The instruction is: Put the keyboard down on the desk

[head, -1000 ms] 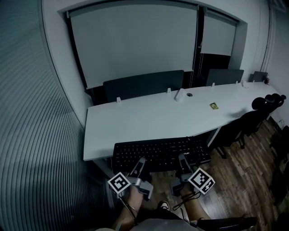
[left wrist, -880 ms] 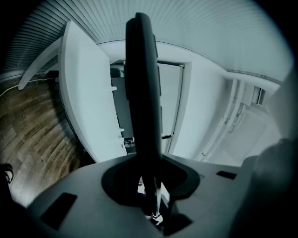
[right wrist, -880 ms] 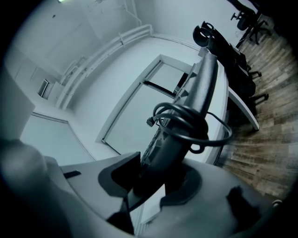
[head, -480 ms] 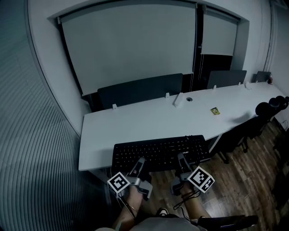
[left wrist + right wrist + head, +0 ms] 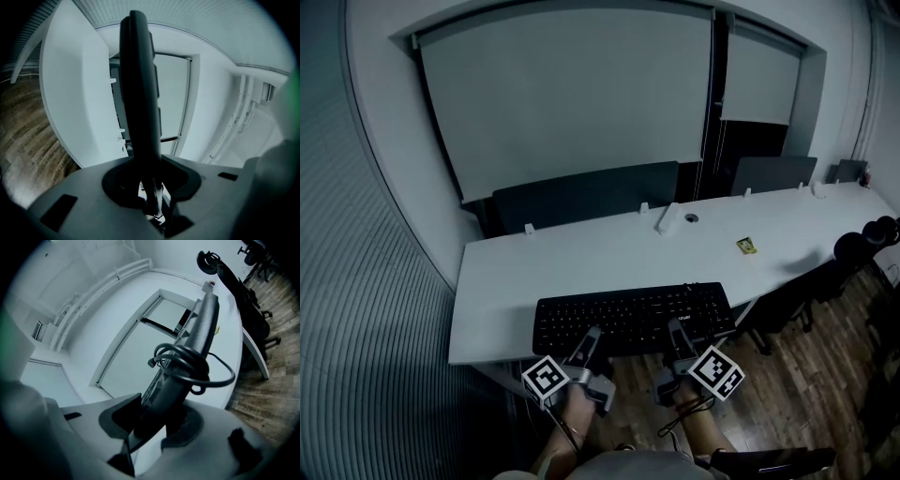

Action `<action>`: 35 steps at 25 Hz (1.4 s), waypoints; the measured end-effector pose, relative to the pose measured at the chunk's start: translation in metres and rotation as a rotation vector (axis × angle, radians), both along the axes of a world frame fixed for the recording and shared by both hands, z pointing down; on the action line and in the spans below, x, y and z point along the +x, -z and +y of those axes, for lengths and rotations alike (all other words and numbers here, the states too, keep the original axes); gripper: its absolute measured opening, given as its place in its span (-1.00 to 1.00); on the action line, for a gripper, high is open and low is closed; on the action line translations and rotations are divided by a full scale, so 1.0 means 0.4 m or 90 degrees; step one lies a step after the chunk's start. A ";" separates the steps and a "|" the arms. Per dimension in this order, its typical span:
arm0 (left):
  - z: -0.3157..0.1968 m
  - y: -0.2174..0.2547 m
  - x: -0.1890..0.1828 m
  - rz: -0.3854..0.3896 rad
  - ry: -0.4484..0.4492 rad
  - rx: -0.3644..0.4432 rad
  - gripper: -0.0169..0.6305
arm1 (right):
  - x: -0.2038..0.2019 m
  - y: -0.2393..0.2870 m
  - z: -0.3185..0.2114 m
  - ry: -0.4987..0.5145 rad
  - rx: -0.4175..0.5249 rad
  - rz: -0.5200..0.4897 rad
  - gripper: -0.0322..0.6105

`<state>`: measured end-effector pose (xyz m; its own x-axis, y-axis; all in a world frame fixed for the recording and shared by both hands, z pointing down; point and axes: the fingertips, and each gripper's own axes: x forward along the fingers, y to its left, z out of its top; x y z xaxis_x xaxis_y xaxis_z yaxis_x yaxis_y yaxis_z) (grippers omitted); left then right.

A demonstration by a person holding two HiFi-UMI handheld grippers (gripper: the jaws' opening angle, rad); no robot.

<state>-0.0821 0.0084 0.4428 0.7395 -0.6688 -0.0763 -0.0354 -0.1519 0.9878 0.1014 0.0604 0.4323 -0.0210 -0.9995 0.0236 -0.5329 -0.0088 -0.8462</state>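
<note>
A black keyboard (image 5: 633, 317) lies level over the front edge of the long white desk (image 5: 572, 258), with its near side held by both grippers. My left gripper (image 5: 592, 339) is shut on the keyboard's near edge left of the middle. My right gripper (image 5: 677, 333) is shut on the same edge further right. In the left gripper view the keyboard (image 5: 138, 89) stands edge-on between the jaws of the left gripper (image 5: 152, 199). In the right gripper view the keyboard (image 5: 204, 329) carries a coiled black cable (image 5: 187, 366) just beyond the right gripper (image 5: 152, 420).
A small yellow item (image 5: 746, 247), a white block (image 5: 667, 220) and a round grommet (image 5: 691, 217) lie on the desk's far half. Dark partition panels (image 5: 586, 192) line its back. Black office chairs (image 5: 861, 251) stand at the right on the wooden floor (image 5: 811, 394).
The keyboard has come further forward over the desk's front edge, and the desk now shows lower in the head view. Both grips are unchanged.
</note>
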 end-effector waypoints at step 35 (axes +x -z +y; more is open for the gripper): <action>-0.124 -0.083 0.081 -0.003 0.021 0.002 -0.64 | 0.095 -0.091 -0.135 0.025 -0.021 -0.025 -0.45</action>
